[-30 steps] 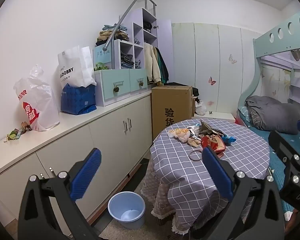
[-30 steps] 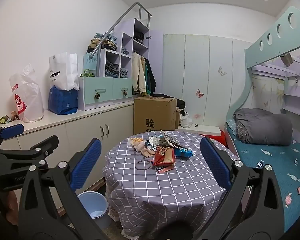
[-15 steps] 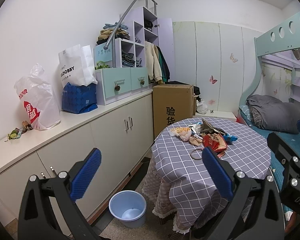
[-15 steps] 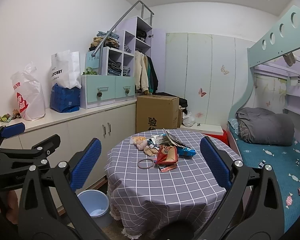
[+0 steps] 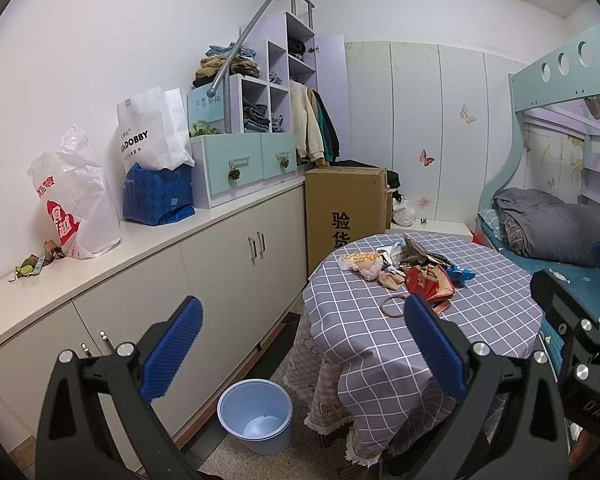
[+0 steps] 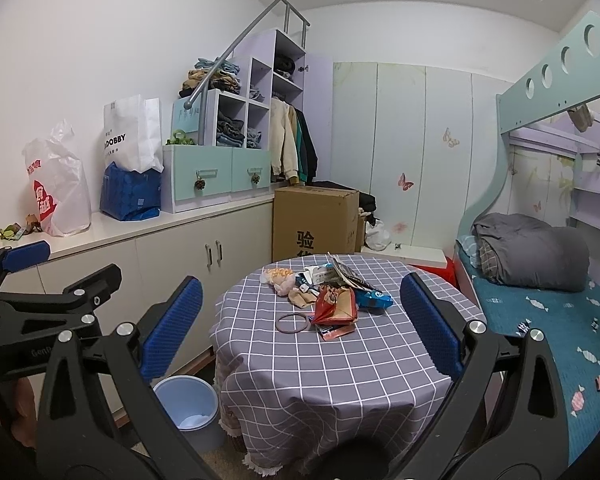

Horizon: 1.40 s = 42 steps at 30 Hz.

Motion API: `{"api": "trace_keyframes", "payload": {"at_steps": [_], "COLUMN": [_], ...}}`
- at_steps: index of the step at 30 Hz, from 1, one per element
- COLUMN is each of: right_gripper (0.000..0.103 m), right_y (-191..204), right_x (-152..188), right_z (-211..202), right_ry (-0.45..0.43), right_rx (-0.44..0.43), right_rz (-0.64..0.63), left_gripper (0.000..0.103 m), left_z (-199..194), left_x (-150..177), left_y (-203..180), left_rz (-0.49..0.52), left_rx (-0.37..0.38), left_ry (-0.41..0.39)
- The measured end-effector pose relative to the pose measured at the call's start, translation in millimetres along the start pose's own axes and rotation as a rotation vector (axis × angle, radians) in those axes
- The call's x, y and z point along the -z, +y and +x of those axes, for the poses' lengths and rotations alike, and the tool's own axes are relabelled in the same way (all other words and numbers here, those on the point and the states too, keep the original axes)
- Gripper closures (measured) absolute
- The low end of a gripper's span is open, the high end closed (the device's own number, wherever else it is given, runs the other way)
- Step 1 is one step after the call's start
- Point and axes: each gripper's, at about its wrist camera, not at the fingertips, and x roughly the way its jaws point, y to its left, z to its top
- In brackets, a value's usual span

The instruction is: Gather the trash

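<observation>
A heap of trash lies on the round table (image 5: 480, 332) with the purple checked cloth: a red wrapper (image 5: 428, 282) (image 6: 336, 300), a blue wrapper (image 6: 374, 299), a pale bag with orange print (image 5: 360, 262) and a thin ring (image 6: 293, 323). A light blue bin (image 5: 256, 416) (image 6: 188, 404) stands on the floor left of the table. My left gripper (image 5: 302, 300) is open and empty, short of the table. My right gripper (image 6: 300, 282) is also open and empty, well back from the heap.
White cabinets (image 5: 220, 264) run along the left wall, with bags (image 5: 76, 200) and drawers on top. A cardboard box (image 5: 344, 208) stands behind the table. A bunk bed (image 6: 540, 272) with a grey quilt fills the right side. The floor gap between cabinets and table is narrow.
Both views have drifted only slightly. The grippers stay open and nothing on the table has moved.
</observation>
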Motion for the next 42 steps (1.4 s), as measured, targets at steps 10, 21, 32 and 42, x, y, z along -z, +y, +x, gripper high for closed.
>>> {"api": "trace_keyframes", "payload": {"at_steps": [10, 21, 32, 42], "right_gripper": [0.006, 0.006, 0.006, 0.006], "right_y": [0.2, 1.1, 0.8, 0.7], "right_x": [1.1, 1.8, 1.3, 1.2], "right_z": [-0.6, -0.9, -1.2, 0.1], "right_ry": [0.006, 0.016, 0.025, 0.031], "right_rx": [-0.002, -0.010, -0.012, -0.018], "right_rz": [0.002, 0.002, 0.004, 0.003], "left_gripper": [0.004, 0.004, 0.004, 0.004], "left_z": [1.8, 2.8, 3.2, 4.0], "left_x": [1.6, 6.1, 9.9, 12.8], "left_y": [-1.0, -2.8, -3.5, -4.0], "left_rz": [0.001, 0.001, 0.002, 0.001], "left_rx": [0.000, -0.002, -0.002, -0.004], "left_ry": [0.003, 0.009, 0.012, 0.018]}}
